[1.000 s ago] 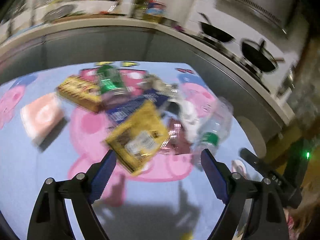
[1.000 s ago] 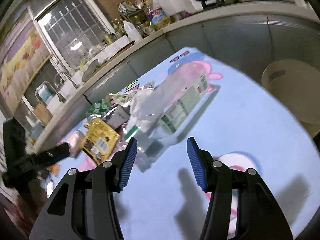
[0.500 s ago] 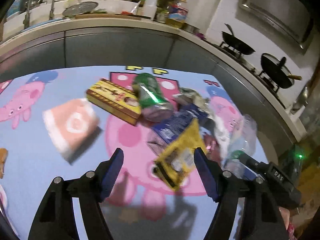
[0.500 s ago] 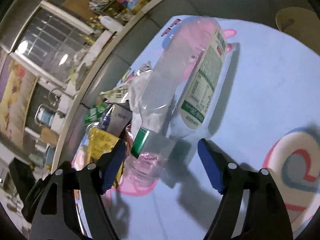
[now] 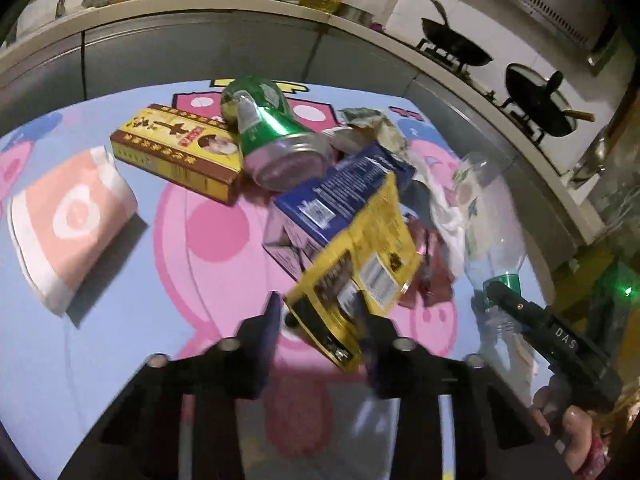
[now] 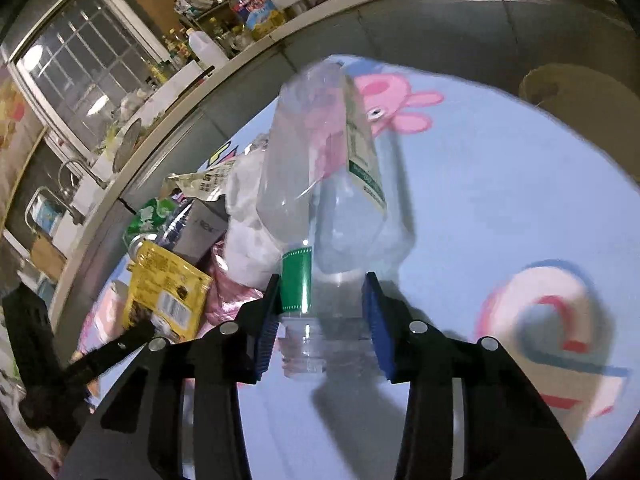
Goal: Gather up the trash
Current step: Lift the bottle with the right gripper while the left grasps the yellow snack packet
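Left wrist view: the left gripper [image 5: 320, 320] has its fingers drawn in on the lower corner of a yellow packet [image 5: 356, 268], which tilts up toward 1 o'clock. Only this view shows the far half of the pile: a green can [image 5: 272, 136] on its side at 12 o'clock, a yellow-and-brown box [image 5: 180, 148] touching it at 11, a blue carton [image 5: 344, 196] just behind the packet, crumpled wrappers [image 5: 372, 124] beyond. A pink folded cloth [image 5: 64, 216] lies apart at 9 o'clock. Two black pans [image 5: 536, 100] sit on the stove at 2 o'clock.

Right wrist view: the right gripper [image 6: 324, 312] brackets the neck of a clear plastic bottle [image 6: 320, 184]; the left pad touches the green neck band, but a gap shows at the right pad, so whether it grips cannot be told. The bottle runs away toward 12 o'clock, label loose along its right side, no cap on its mouth. This view alone shows a round tan stool [image 6: 580, 100] at 2 o'clock and a window [image 6: 92, 68] at 10.

Room: the blue cartoon mat [image 6: 500, 200] lies bare from 1 to 5 o'clock of the bottle. In the left view it is bare from 7 to 9 o'clock. Grey cabinet fronts [image 5: 200, 52] edge the mat's far side.

The packet is creased, with a white barcode panel.
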`<state>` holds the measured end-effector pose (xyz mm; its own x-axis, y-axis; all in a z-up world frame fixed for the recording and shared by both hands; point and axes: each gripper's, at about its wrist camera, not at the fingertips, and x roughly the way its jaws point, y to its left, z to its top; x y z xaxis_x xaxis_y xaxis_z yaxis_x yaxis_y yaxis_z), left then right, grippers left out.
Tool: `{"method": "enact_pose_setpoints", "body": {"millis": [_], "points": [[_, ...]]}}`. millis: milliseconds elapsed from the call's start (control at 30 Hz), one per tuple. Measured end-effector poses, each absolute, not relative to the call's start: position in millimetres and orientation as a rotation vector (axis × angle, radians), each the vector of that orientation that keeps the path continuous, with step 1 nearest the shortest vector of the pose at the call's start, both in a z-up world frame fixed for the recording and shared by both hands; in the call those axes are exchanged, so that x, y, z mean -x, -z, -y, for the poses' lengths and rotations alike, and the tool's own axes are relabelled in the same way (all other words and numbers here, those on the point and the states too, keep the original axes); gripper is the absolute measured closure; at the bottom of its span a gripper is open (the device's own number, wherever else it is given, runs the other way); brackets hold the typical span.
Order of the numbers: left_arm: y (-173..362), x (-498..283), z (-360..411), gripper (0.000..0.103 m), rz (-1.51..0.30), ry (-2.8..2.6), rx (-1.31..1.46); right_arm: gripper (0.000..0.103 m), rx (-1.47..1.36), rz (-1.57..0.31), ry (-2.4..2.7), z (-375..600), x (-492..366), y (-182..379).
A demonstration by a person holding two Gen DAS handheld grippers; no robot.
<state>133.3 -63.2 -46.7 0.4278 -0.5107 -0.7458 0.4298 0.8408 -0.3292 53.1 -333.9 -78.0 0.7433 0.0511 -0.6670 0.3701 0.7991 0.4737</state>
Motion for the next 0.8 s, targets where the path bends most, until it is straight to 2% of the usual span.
{"method": "enact_pose_setpoints", "body": {"millis": [33,67,267,300,333,367,400,533,800], "points": [[46,-130,61,0.085,-0.958,0.601,0.102,0.064,-0.618,-0.718,0.192,336,-47,77],[45,-126,60,0.095,-0.955,0.616,0.112,0.064,-0.596,-0.714,0.201,340,-39,76],[33,-106,58,0.097,-0.910,0.665,0.141,0.062,-0.487,-0.717,0.245,355,-1,76],[33,-106,59,0.085,-0.911,0.645,0.138,0.060,-0.467,-0.714,0.259,356,3,76],[34,-108,59,0.071,-0.913,0.616,0.134,0.050,-0.438,-0.707,0.279,357,7,76],[34,-110,59,0.038,-0.917,0.591,0.135,0.040,-0.421,-0.700,0.285,356,9,75],[33,-113,57,0.024,-0.908,0.555,0.149,0.038,-0.401,-0.689,0.290,356,12,73],[33,-122,58,0.026,-0.904,0.555,0.174,0.032,-0.322,-0.651,0.287,352,15,63],[54,-138,71,0.025,-0.969,0.552,0.140,0.029,-0.340,-0.672,0.291,361,13,67]]}}
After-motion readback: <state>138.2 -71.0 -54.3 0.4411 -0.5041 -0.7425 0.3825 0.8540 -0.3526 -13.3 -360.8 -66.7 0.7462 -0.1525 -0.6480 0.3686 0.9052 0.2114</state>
